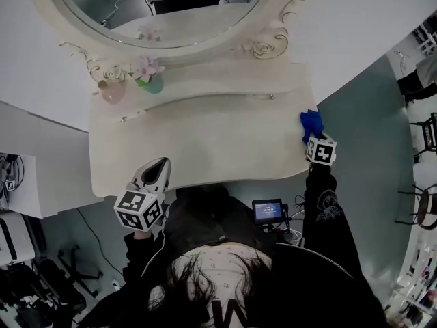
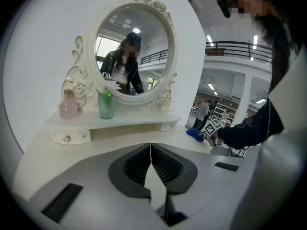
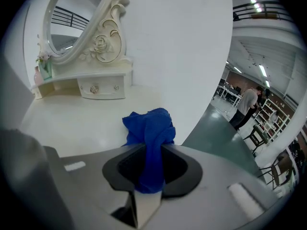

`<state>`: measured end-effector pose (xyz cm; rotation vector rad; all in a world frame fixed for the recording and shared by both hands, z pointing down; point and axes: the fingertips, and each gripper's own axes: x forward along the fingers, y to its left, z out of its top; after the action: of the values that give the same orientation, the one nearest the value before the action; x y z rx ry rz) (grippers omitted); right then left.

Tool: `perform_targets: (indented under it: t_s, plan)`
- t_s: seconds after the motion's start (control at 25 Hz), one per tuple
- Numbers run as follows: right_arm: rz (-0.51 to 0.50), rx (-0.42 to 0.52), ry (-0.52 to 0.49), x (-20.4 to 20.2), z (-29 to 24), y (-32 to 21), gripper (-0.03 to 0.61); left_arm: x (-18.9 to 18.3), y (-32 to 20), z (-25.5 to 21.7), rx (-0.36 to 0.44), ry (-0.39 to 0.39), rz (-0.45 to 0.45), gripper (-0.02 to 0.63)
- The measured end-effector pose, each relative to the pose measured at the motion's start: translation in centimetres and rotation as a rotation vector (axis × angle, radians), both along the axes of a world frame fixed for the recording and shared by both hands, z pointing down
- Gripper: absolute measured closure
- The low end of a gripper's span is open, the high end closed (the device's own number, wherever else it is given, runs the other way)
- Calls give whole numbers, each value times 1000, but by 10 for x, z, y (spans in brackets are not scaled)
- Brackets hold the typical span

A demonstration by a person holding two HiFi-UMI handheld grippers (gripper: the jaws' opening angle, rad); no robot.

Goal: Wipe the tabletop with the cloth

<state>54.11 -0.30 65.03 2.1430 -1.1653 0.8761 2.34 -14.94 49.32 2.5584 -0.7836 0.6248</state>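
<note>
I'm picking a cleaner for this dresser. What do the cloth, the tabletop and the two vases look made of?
The blue cloth: soft fuzzy fabric, probably microfibre; it bunches in folds. The tabletop: cream painted or lacquered, likely wood; faint sheen. The pink vase and green vase: translucent, probably tinted glass.

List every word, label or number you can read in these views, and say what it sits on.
No text can be read in any view.
The small screen at the person's waist: lit, but the characters are too small to read.
The left marker cube and right marker cube: black-and-white square patterns only, no letters or numbers.
The pale print on the person's dark top: cut off at the frame edge, unreadable.
</note>
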Motion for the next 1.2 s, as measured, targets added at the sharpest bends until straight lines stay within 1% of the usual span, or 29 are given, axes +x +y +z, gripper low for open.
perform_targets:
  t_s: [0.16, 0.28, 0.4, 0.56, 0.68, 0.88, 1.04, 1.2]
  plan:
    - [41, 6, 3, -3, -7, 5, 489, -15, 8, 4, -10, -10, -20, 612]
    - [63, 53, -7, -18, -21, 1, 489, -37, 8, 3, -13, -6, -60, 612]
    - [44, 97, -24, -45, -35, -12, 489, -62, 3, 1, -9, 4, -98, 612]
    - [2, 149, -44, -93, -54, -31, 489, -90, -6, 0, -1, 21, -105, 612]
    - [-29, 190, -60, -137, -72, -47, 489, -117, -13, -3, 1, 39, -112, 612]
    - [-123, 244, -93, -226, -96, -82, 489, -178, -26, -3, -3, 51, -123, 612]
    - [-191, 276, -125, -308, -108, -113, 489, -230, -39, 2, -6, 55, -129, 612]
    - [-309, 309, -164, -397, -119, -149, 489, -276, -51, 4, -3, 52, -129, 612]
